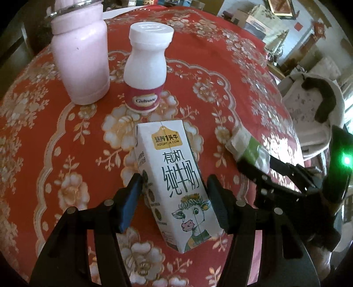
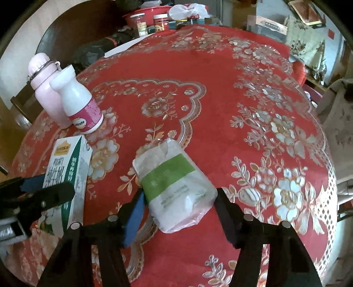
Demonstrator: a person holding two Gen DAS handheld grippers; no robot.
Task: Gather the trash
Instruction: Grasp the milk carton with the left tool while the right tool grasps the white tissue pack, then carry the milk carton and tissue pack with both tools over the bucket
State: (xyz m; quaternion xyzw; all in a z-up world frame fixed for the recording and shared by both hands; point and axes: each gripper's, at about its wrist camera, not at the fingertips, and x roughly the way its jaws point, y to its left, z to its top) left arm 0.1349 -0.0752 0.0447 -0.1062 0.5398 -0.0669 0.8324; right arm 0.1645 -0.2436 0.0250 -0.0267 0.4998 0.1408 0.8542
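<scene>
A white milk carton (image 1: 176, 176) with a cartoon cow stands on the red floral tablecloth (image 1: 55, 154). My left gripper (image 1: 174, 189) is shut on its lower half, one pad pressed against each side. The same carton (image 2: 66, 167) shows at the left of the right wrist view, with the left gripper's fingers (image 2: 50, 196) around it. To its right lies a white tissue packet (image 2: 174, 185) with a green band. My right gripper (image 2: 179, 198) is shut on the packet's near end, pads touching both sides. In the left wrist view that packet (image 1: 245, 143) sticks out beyond the right gripper's fingers (image 1: 260, 174).
A pink flask (image 1: 80, 57) and a white bottle with a pink label (image 1: 145, 66) stand just behind the carton. Jars and a red basin (image 2: 150, 17) crowd the table's far edge. A white cushioned chair (image 1: 313, 110) sits off the table's right side.
</scene>
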